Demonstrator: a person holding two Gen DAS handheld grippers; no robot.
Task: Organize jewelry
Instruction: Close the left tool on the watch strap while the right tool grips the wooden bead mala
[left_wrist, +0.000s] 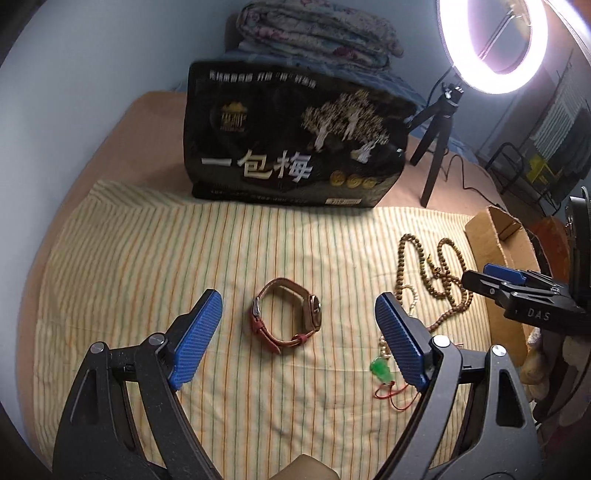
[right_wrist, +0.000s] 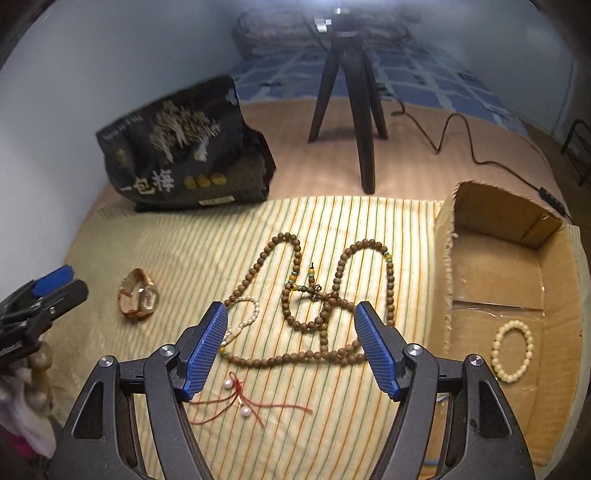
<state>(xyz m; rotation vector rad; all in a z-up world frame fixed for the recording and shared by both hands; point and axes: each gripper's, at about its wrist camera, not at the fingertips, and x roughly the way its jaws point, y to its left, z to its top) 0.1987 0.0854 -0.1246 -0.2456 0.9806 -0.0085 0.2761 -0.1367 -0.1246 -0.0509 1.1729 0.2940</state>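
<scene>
On the striped cloth, a leather-strapped watch lies under the spread, empty left gripper; wooden bead strands (looped, tangled) under the spread right gripper; a pale bracelet inside the cardboard box.

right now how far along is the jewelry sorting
Done: one pale bead bracelet lies in the cardboard box. In hand: nothing; the left gripper is open above the watch, the right gripper open above the long wooden bead necklace. Left on the striped cloth: watch, necklace, small pearl strand, and the red cord charm.
</scene>
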